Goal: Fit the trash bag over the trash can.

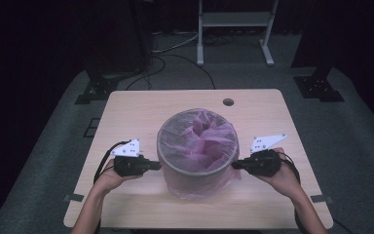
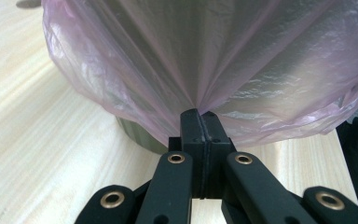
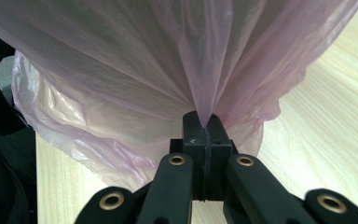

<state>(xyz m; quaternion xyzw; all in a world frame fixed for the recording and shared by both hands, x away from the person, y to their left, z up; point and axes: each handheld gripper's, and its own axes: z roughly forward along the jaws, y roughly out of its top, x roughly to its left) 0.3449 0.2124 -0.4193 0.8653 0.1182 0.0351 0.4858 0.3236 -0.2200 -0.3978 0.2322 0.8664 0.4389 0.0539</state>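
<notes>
A round grey bin (image 1: 197, 168) stands in the middle of the wooden table (image 1: 136, 105), lined with a thin pink plastic bag (image 1: 199, 134) folded down over its rim. My left gripper (image 1: 158, 165) is at the bin's left side, shut on a pinch of the pink bag (image 2: 186, 70), which fans out taut from its closed jaws (image 2: 199, 114). At the bin's right side my right gripper (image 1: 233, 165) is likewise shut on a fold of the bag (image 3: 205, 79), the film drawn into a point between its jaws (image 3: 205, 122).
A small round hole (image 1: 228, 102) sits in the table near its far edge. Bare tabletop lies on both sides of the bin. Beyond the table are a white frame stand (image 1: 233, 29), dark equipment legs (image 1: 97, 87) and cables on a grey floor.
</notes>
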